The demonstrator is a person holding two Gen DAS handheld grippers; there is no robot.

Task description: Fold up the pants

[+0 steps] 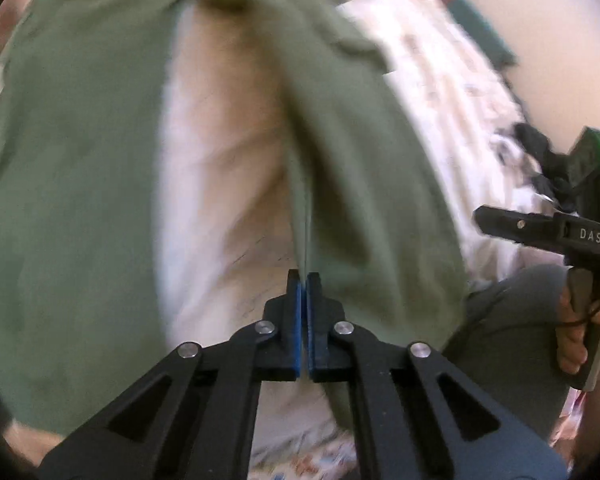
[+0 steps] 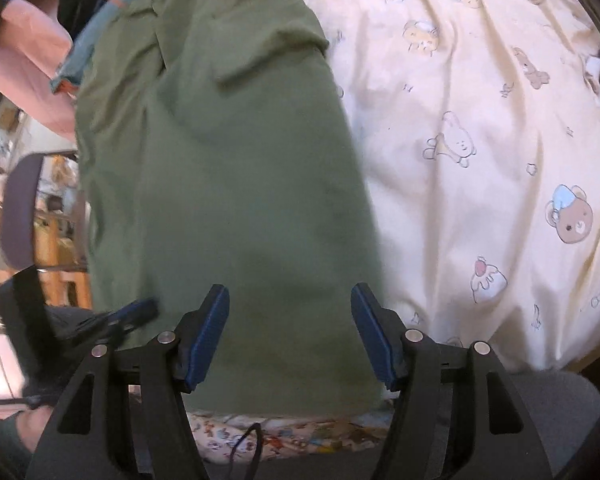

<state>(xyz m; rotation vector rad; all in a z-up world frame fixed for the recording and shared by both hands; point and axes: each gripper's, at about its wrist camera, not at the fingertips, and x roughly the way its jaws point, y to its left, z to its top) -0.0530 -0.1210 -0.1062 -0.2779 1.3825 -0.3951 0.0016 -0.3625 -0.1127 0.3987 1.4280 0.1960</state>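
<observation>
Blue pads on your left gripper are pressed together, and a thin edge of the green pants runs straight into the seam between them, so that gripper is pinching the fabric's fold line. Ahead of those closed tips the cloth splits into two green panels with the pale, cartoon-printed bed sheet showing between them; this view is blurred. Off to that gripper's right you see what the other camera cannot: your right hand wrapped around the handle of the right gripper, whose black body reaches in from the frame edge.

Your right gripper has its jaws spread wide, pads clear of the cloth, with one flat pant leg lying beneath and between them. That leg stretches away from the tips toward the waistband end at the far side. Only this view shows the leg's right edge clearly, with open bear-print sheet beyond it to the gripper's right. To its left, the bed ends just beside the leg's edge: pink fabric, a chair and room clutter sit there.
</observation>
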